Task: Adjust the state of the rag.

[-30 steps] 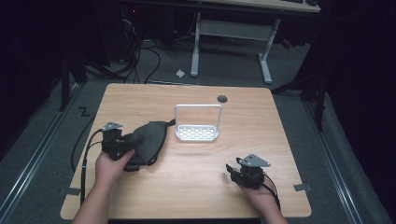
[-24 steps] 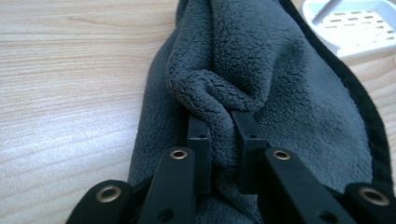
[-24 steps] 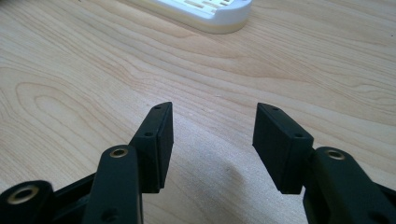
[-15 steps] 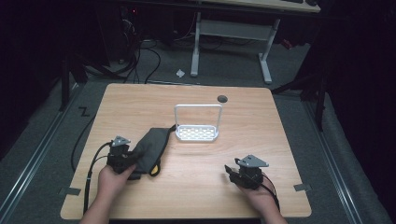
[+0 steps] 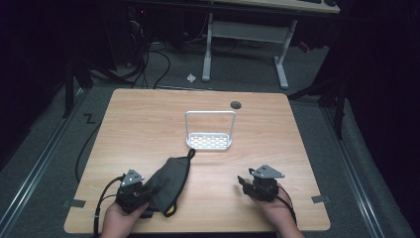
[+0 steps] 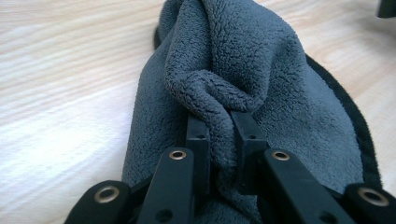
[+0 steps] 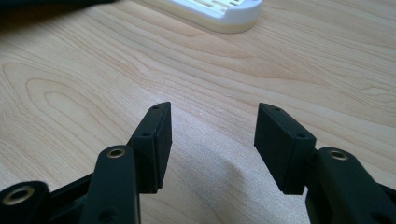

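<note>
A dark grey fleece cloth [image 5: 171, 183] with a black hem lies bunched on the wooden table [image 5: 148, 124] near the front left. My left gripper [image 5: 136, 193] is shut on a fold of this cloth [image 6: 233, 88], and the pinched fleece bulges between the jaws of that gripper [image 6: 219, 126]. At the front right my right gripper [image 5: 247, 186] rests low over bare wood. Its jaws stand apart with nothing between them, as my right gripper [image 7: 212, 121] shows in its own view.
A small white rack [image 5: 210, 131] with a wire hoop handle and a slotted base stands at the table's middle; its base [image 7: 219, 11] shows ahead of the right gripper. A round grommet hole [image 5: 236, 104] sits near the far edge. Cables and desk legs lie beyond.
My left gripper has pulled the cloth toward the front edge and slightly right, away from the rack. The right gripper has stayed in place.
</note>
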`<move>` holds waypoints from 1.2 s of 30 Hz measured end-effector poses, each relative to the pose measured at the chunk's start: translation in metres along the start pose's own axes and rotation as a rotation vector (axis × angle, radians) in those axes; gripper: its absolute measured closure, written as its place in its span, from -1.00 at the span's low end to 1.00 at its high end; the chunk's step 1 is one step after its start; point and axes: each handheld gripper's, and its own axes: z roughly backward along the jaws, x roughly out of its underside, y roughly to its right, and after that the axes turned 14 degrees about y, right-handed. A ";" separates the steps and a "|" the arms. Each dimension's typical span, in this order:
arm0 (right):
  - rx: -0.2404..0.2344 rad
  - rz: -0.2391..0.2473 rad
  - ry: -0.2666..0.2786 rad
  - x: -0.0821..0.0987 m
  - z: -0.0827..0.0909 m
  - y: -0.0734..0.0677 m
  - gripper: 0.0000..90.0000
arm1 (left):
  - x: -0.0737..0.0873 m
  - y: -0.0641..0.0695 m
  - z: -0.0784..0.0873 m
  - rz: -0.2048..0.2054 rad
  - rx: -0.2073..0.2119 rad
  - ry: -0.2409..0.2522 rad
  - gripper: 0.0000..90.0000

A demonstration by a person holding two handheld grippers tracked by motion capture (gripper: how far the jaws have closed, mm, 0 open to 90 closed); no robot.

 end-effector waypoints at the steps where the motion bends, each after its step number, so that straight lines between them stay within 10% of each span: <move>1: -0.001 -0.002 -0.002 0.000 0.000 0.000 0.04 | 0.000 0.002 -0.002 -0.008 0.005 0.000 0.76; 26: -0.007 0.001 -0.005 0.001 -0.001 -0.001 0.00 | -0.019 0.053 -0.071 -0.069 0.212 0.002 0.68; 36: -0.015 0.005 0.028 -0.006 0.002 -0.005 -0.05 | -0.027 0.043 -0.044 -0.031 0.203 0.113 -0.09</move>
